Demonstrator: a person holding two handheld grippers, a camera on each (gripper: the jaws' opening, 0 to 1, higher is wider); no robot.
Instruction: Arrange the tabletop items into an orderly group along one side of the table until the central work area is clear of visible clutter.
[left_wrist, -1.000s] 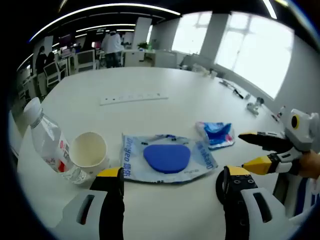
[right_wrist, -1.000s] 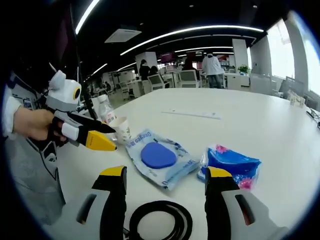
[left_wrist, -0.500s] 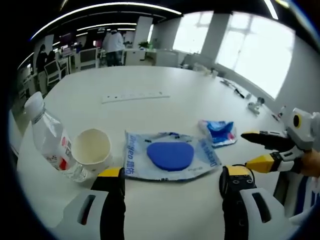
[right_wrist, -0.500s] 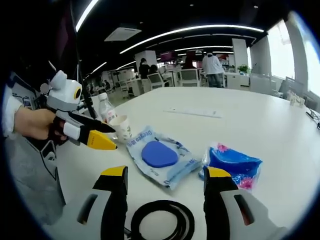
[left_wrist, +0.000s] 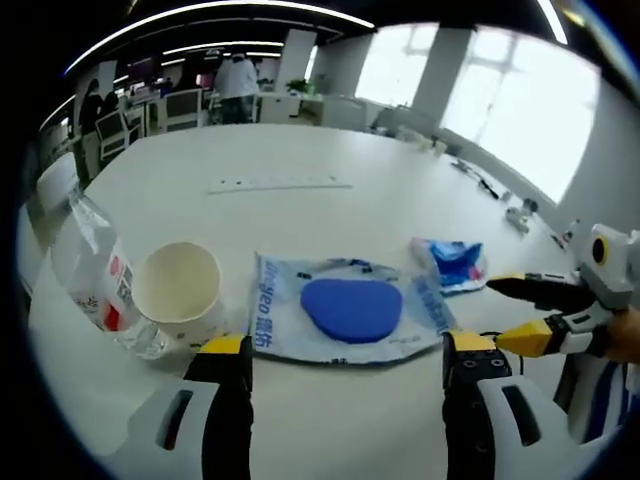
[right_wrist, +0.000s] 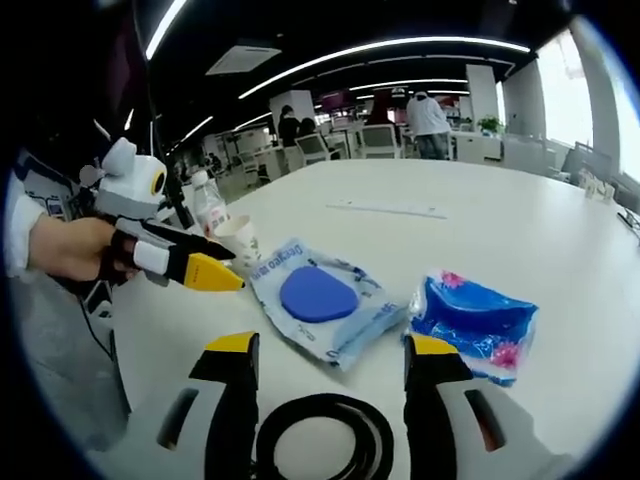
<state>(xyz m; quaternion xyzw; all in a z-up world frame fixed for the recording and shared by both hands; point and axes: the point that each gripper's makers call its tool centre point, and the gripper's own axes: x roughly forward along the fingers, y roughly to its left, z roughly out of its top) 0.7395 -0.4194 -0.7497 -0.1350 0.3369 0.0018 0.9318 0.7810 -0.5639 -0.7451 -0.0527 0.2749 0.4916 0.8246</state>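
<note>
A clear packet holding a blue pad (left_wrist: 352, 310) (right_wrist: 318, 295) lies on the white table just beyond my left gripper (left_wrist: 345, 352), whose jaws stand open and empty. To its left stand a white paper cup (left_wrist: 178, 290) (right_wrist: 240, 240) and a plastic water bottle (left_wrist: 92, 265) (right_wrist: 208, 208). A small blue tissue pack (left_wrist: 455, 262) (right_wrist: 480, 320) rests to the right of the packet. My right gripper (right_wrist: 325, 352) is open, with a black cable coil (right_wrist: 320, 440) lying between its jaws. The right gripper (left_wrist: 535, 315) enters the left gripper view, and the left gripper (right_wrist: 195, 262) enters the right gripper view, held by a hand.
A white power strip (left_wrist: 280, 184) (right_wrist: 390, 209) lies farther back on the table. Small items (left_wrist: 515, 212) sit near the far right edge by the windows. Office chairs and people stand in the background (left_wrist: 235, 85).
Both views have shifted slightly closer to the packet and tissue pack. The items on the table have not moved, and both grippers remain open.
</note>
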